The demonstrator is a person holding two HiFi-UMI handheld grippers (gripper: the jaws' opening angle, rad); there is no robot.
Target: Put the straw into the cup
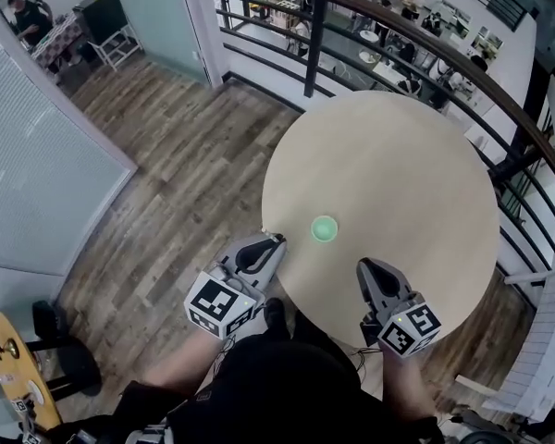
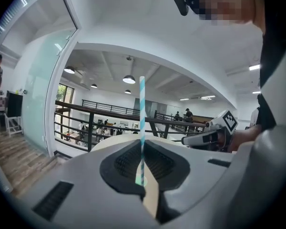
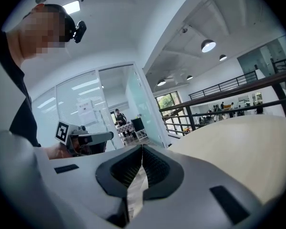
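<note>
A small green cup (image 1: 324,229) stands on the round pale table (image 1: 398,155), near its front edge. My left gripper (image 1: 275,241) reaches over the table's edge just left of the cup. In the left gripper view this gripper (image 2: 142,143) is shut on a blue-and-white striped straw (image 2: 142,113) that stands upright between the jaws. My right gripper (image 1: 364,266) hovers over the table to the right of the cup and a little nearer. Seen in its own view, the right gripper (image 3: 142,149) is shut with nothing between its jaws.
A dark metal railing (image 1: 351,12) curves behind the table, with an office floor below it. Wooden flooring (image 1: 176,183) and a glass partition (image 1: 37,174) lie to the left. A small yellow table (image 1: 14,368) stands at the lower left.
</note>
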